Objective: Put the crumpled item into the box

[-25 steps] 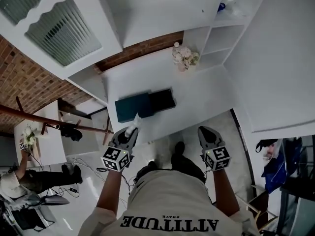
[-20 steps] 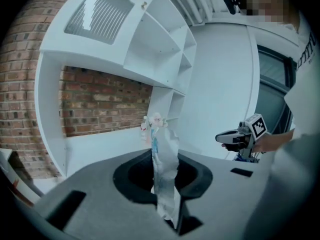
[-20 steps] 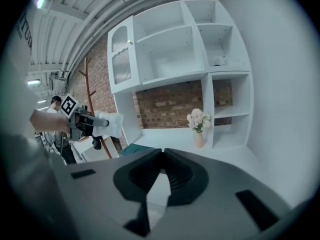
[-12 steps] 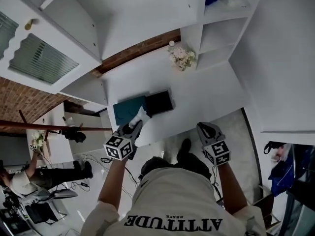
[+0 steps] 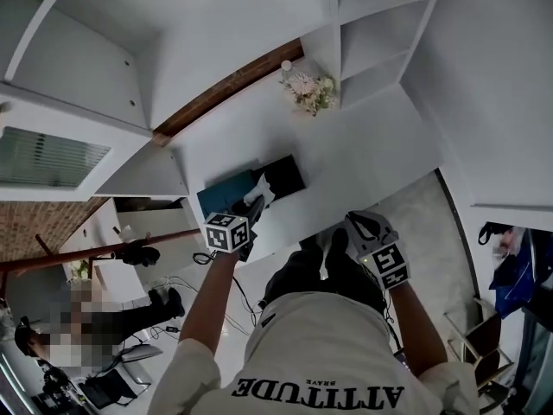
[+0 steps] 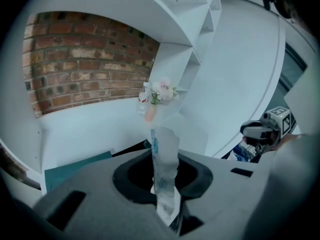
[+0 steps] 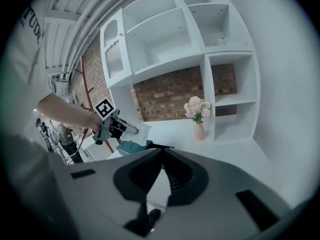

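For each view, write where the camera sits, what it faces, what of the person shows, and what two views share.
Head view: on the head, facing down at the table; left gripper, right gripper, shirt show.
Left gripper view: on that gripper, facing the brick wall; jaws clamp crumpled item.
Right gripper view: on that gripper, facing shelves; shut jaws, left forearm show.
Shared: both gripper views show the flowers.
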Demonstrator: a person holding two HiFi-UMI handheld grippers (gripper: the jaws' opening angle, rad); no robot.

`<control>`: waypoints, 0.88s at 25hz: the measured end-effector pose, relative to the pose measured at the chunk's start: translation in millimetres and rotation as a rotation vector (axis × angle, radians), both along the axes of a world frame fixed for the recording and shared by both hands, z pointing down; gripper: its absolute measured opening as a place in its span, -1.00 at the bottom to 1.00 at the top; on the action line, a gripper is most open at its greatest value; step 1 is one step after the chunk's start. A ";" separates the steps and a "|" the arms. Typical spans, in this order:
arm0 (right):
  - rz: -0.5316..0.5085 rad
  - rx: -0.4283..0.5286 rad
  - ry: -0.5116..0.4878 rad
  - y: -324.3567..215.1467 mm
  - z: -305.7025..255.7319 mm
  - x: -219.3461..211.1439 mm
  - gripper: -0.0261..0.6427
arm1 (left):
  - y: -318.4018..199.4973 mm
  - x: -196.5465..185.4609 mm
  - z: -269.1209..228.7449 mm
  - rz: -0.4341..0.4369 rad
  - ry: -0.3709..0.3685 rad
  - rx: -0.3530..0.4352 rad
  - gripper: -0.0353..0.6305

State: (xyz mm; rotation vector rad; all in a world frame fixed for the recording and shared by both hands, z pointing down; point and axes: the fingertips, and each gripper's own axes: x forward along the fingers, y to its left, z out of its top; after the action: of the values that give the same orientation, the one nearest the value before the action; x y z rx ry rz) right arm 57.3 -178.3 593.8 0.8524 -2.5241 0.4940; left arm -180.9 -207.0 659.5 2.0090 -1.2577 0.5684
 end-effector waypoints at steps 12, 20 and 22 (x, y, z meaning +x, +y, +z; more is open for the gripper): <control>0.172 -0.063 0.033 -7.2 8.4 -0.7 -0.82 | -42.0 5.8 98.3 -0.026 0.113 -0.298 -0.67; 0.252 -0.092 0.050 -13.8 15.4 5.2 -0.82 | -57.9 12.3 137.4 -0.007 0.099 -0.463 -0.67; 0.268 -0.096 0.056 -14.9 16.4 7.6 -0.82 | -62.7 18.4 143.3 -0.024 0.145 -0.492 -0.67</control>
State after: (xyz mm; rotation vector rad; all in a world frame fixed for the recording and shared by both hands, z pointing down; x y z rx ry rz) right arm 65.0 -193.2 610.2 1.1578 -2.3261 0.6596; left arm -162.5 -269.8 802.9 1.5907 -0.9422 0.6364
